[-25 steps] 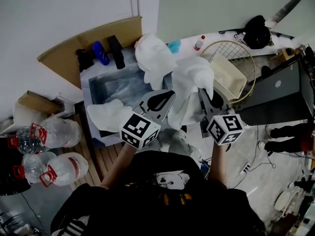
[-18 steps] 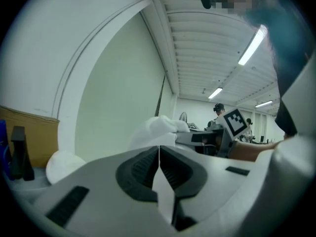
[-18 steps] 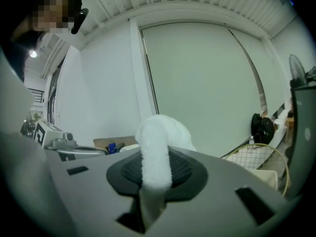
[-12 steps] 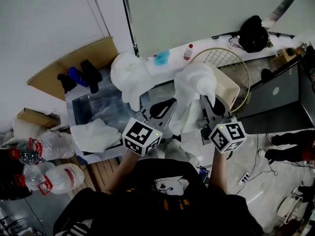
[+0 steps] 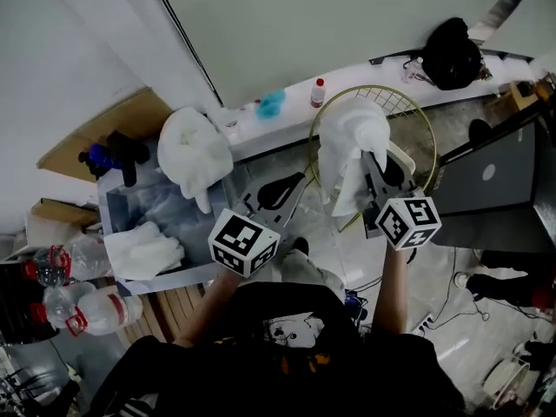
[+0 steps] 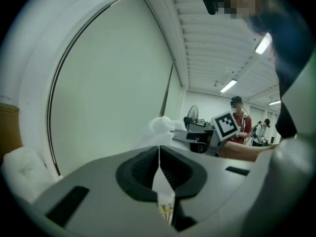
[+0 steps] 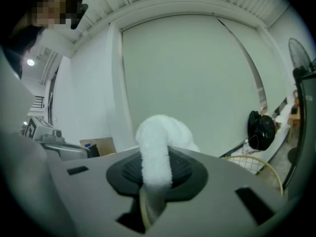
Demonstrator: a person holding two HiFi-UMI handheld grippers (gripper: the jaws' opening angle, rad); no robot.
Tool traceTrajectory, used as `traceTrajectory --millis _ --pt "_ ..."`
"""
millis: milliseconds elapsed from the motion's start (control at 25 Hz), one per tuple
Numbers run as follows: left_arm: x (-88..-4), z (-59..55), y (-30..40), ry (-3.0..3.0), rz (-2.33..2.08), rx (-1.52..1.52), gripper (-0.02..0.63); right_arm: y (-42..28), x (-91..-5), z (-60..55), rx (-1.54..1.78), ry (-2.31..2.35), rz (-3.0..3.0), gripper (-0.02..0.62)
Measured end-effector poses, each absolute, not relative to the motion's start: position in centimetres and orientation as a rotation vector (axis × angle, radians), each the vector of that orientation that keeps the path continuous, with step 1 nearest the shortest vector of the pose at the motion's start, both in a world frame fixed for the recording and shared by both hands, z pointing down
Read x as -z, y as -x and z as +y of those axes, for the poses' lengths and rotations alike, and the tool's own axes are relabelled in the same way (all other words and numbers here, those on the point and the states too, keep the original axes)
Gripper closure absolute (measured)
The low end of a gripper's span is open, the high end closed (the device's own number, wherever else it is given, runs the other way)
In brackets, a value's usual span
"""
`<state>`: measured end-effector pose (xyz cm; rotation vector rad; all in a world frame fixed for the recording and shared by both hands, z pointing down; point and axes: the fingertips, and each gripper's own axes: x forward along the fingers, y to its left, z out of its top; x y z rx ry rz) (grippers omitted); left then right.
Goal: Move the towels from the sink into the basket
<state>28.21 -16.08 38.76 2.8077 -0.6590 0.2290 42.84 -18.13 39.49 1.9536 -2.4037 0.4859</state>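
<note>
My right gripper point(image 5: 363, 159) is shut on a white towel point(image 5: 352, 137), which hangs bunched over the round wire basket point(image 5: 419, 115). The right gripper view shows that towel point(image 7: 156, 147) clamped between the pads, with the basket point(image 7: 252, 164) low on the right. My left gripper point(image 5: 298, 177) hovers shut between sink and basket, and nothing shows between its jaws point(image 6: 159, 157). A second white towel point(image 5: 195, 150) is heaped at the far right corner of the sink point(image 5: 113, 202). A third towel point(image 5: 143, 250) lies in the sink's near left corner.
Large water bottles point(image 5: 78, 307) stand on the floor at lower left. A cardboard box point(image 5: 100, 124), dark bottles point(image 5: 113, 153), a blue cloth point(image 5: 271, 104) and a small bottle point(image 5: 319, 92) line the wall. A black bag point(image 5: 447, 55) and a dark cabinet point(image 5: 495, 176) are on the right.
The view has swung right. My right gripper has carried its towel from beside the sink to over the wire basket. The left gripper kept alongside it, still shut.
</note>
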Motion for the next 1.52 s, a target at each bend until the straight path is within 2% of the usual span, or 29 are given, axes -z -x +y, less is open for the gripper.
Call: traceTrajectory --millis 320,760,960,1040,1120,1160,1280,1520 --pt "-40.5 -18.4 -32.8 -2.777 -0.683 -0.308 0.595 -52.7 -45.3 -25.8 -0.505 -1.991 -2.28 0.525" --pt "-42.9 -22.9 -33.8 -2.713 -0.808 -0.391 0.595 -58.2 -69.4 -33.4 -0.861 -1.692 -1.851 0.517" --pt "-44.2 -23.8 -33.0 -2.685 -0.859 -0.446 0.595 -58.6 -75.9 -32.4 -0.945 -1.62 -1.739 0.506" --pt "-44.5 -24.0 -32.8 -2.676 -0.874 -0.45 0.595 -58.8 -76.6 -32.4 -0.954 -1.623 -1.732 0.474" --pt "-44.4 -24.3 -32.7 -2.672 -0.883 -0.446 0.595 -58.8 -76.3 -32.8 -0.982 -1.65 -1.758 0.372" --pt "-44.3 -24.4 -32.6 -2.672 -0.887 -0.442 0.595 -58.8 -75.7 -33.1 -0.996 -1.668 -1.778 0.342" --pt "-43.9 -24.6 -32.5 -2.675 -0.896 -0.425 0.595 -58.7 -72.9 -34.0 -0.961 -1.697 -1.84 0.346" --pt "-42.8 -24.4 -31.7 -2.683 -0.924 -0.373 0.595 -55.0 -63.8 -34.4 -0.786 -1.704 -2.088 0.408"
